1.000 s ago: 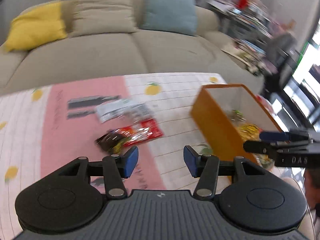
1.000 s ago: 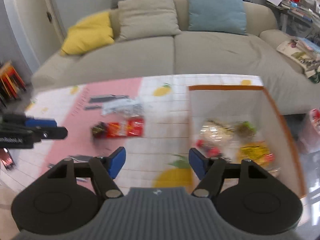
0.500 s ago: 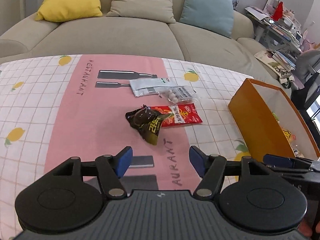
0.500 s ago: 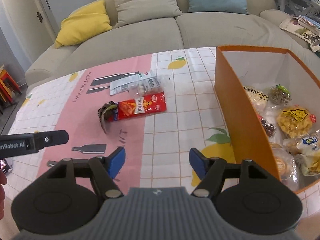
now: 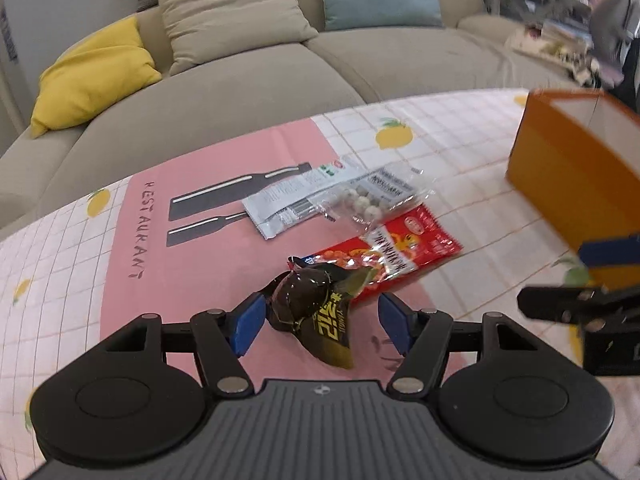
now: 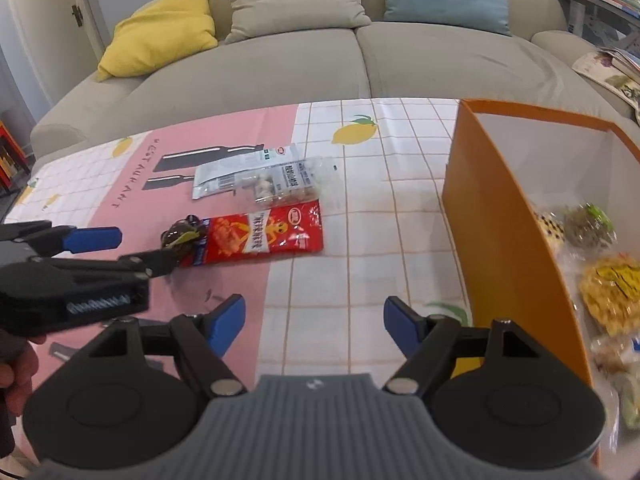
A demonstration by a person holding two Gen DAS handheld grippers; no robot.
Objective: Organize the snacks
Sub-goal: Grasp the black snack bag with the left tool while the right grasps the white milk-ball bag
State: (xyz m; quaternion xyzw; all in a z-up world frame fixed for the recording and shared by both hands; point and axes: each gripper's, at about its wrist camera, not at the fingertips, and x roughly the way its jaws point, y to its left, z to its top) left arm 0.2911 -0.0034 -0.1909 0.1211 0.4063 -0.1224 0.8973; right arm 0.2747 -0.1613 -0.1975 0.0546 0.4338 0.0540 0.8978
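left gripper (image 5: 318,322): wide apart, dark snack bag (image 5: 316,306) sits between its blue pads, not squeezed | right gripper (image 6: 314,322): wide apart, nothing in it | red snack bag (image 6: 264,236) just beside dark one on tablecloth (image 6: 372,208) | orange box (image 6: 500,220) on right holds snacks

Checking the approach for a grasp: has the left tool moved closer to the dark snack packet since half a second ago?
Yes. The left tool has come down toward the tablecloth; the dark snack packet now sits between its open fingers.
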